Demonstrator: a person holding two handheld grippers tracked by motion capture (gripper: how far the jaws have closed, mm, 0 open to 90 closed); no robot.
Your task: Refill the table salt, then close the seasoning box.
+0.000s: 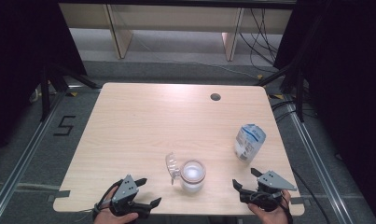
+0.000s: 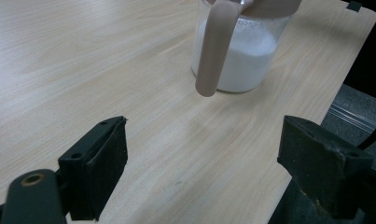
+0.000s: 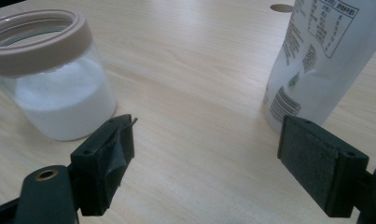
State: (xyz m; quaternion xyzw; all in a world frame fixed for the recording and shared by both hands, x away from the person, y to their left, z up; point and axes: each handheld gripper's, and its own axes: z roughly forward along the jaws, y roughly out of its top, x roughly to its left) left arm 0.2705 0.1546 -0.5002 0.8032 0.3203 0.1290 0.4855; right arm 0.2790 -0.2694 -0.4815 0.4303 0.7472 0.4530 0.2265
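A clear jar [image 1: 192,176] with a tan rim, half full of white powder, stands near the table's front edge, its clear lid [image 1: 172,164] flipped open to its left. The jar [image 2: 237,51] fills the upper part of the left gripper view, a tan strap [image 2: 214,46] hanging down its side. A white pouch [image 1: 249,142] with blue print stands upright at the right. My left gripper [image 1: 147,192] rests open at the front left. My right gripper [image 1: 245,178] is open at the front right, with the jar [image 3: 55,79] and pouch [image 3: 323,60] ahead of it.
The light wooden table [image 1: 143,121] has a round cable hole [image 1: 215,97] near its far edge. Grey floor, metal rails and cables surround it. A floor mark reading 5 [image 1: 64,125] lies to the left.
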